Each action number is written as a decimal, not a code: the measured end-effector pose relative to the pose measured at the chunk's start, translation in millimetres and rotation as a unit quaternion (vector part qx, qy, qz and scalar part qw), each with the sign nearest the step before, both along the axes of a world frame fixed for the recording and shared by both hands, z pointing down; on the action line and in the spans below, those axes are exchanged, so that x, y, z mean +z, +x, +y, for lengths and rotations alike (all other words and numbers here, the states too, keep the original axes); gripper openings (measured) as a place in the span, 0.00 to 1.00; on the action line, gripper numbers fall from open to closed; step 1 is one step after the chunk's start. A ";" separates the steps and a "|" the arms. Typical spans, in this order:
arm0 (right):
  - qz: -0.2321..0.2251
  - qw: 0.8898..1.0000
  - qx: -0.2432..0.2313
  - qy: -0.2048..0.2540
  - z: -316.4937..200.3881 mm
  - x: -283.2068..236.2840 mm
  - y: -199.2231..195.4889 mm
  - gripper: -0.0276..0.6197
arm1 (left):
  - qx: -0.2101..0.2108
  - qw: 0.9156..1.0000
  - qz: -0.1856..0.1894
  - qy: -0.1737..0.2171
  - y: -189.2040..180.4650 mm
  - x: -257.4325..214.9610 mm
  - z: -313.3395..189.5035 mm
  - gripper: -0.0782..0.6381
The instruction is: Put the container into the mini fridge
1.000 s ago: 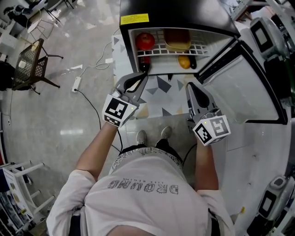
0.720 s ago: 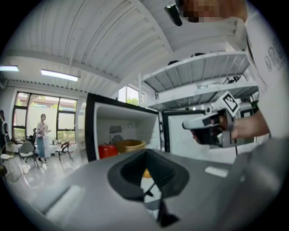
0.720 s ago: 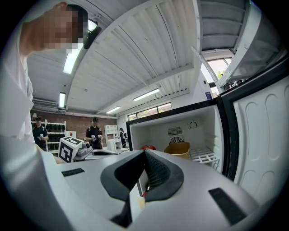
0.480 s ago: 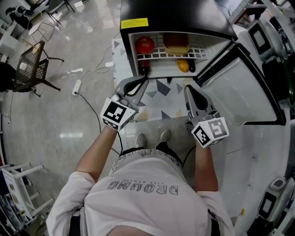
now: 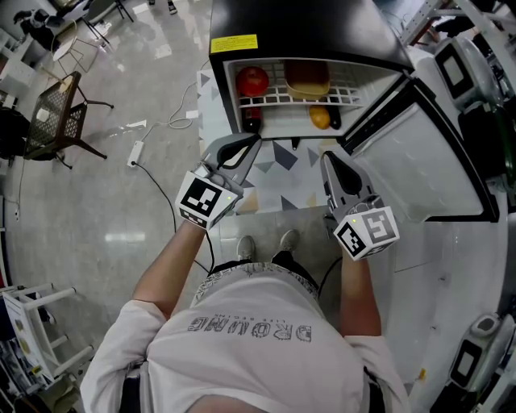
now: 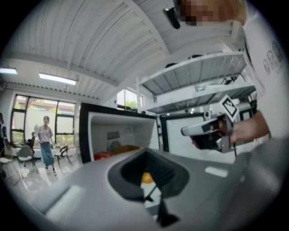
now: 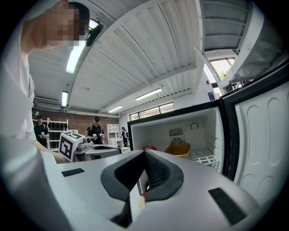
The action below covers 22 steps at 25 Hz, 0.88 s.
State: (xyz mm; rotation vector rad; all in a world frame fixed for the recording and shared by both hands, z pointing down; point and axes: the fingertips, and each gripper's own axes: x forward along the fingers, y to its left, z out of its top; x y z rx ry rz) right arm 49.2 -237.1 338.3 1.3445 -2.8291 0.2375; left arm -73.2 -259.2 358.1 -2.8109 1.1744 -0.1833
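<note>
Mini fridge: one, black [image 5: 306,24], door swung open, top centre of frame.
Container: one tan plastic tub [image 5: 308,77], on the white wire shelf [image 5: 355,85] inside.
Fruit: one red apple [image 5: 252,78] left of the tub; one orange fruit [image 5: 319,118] below.
Left gripper [image 5: 255,139]: clenched tip to tip, empty, short of the fridge.
Right gripper [image 5: 326,157]: clenched, empty.

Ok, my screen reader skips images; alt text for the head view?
A person holds the left tool and right tool, both shut and empty, before an open mini fridge with a yellow container and red fruit on its shelf.
</note>
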 end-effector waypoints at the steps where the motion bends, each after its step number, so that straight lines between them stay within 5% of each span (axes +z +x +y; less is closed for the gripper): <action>1: 0.000 1.000 0.000 -0.001 0.0 0.7 0.4 0.04 | 0.000 1.000 0.000 0.000 0.5 -0.1 0.0 0.12; 22: 0.000 1.000 0.001 -0.004 -8.4 4.3 5.3 0.04 | 0.003 1.000 0.000 -0.007 6.7 4.6 -9.0 0.12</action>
